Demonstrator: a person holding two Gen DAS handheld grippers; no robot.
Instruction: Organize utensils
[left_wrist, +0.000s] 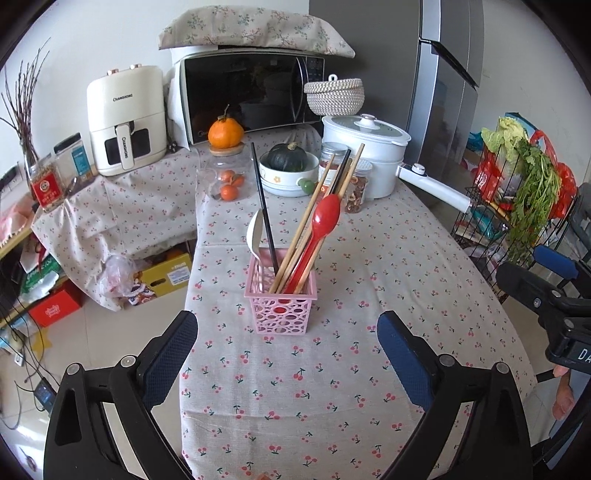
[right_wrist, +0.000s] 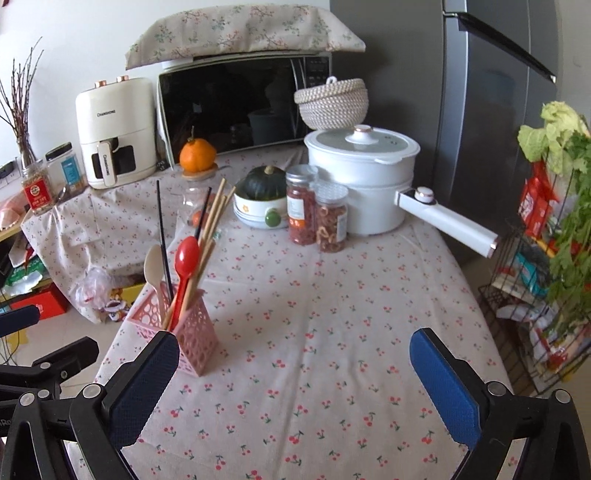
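A pink perforated utensil basket (left_wrist: 280, 308) stands upright on the cherry-print tablecloth (left_wrist: 332, 387). In it lean a red spoon (left_wrist: 327, 218), a white spoon (left_wrist: 255, 236), wooden chopsticks (left_wrist: 314, 206) and black chopsticks (left_wrist: 263, 199). My left gripper (left_wrist: 287, 325) is open, its fingers apart just in front of the basket, with nothing between them. In the right wrist view the basket (right_wrist: 194, 341) sits at the left with the red spoon (right_wrist: 186, 258). My right gripper (right_wrist: 293, 350) is open over bare cloth, its left finger (right_wrist: 147, 384) close beside the basket.
At the table's back stand a white pot with a long handle (right_wrist: 360, 177), two snack jars (right_wrist: 317, 214), a bowl with a green squash (right_wrist: 264, 203), a glass jar topped by an orange (left_wrist: 226, 166), a microwave (left_wrist: 251, 92) and an air fryer (left_wrist: 125, 118). A wire rack with greens (left_wrist: 517, 206) stands right.
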